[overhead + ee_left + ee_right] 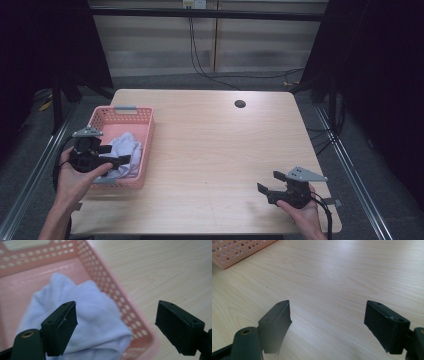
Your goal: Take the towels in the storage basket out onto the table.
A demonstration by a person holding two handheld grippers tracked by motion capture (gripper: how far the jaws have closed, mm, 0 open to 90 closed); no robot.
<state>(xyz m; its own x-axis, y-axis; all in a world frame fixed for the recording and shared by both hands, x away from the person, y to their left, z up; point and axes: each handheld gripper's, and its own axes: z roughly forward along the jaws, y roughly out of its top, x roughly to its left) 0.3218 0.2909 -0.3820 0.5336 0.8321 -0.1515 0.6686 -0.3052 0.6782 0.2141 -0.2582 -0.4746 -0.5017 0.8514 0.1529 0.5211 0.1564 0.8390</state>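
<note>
pale blue cloth (125,152) lies bunched inside the pink basket (145,117) at the left of the high view, toward the basket's lower end. the left gripper (116,159) hovers over that end with its jaws spread and nothing between them; the cloth sits below them, not pinched. the right gripper (272,182) rests low at the lower right, also spread, over the bare wooden table (215,145).

it seems the cloth is just put down, so a good finish is to lift the left gripper straight away, without catching a fold or the basket wall.

the basket's lower edge is covered by the hand, and the left gripper view is a little blurred, so the folds are hard to read.
</note>
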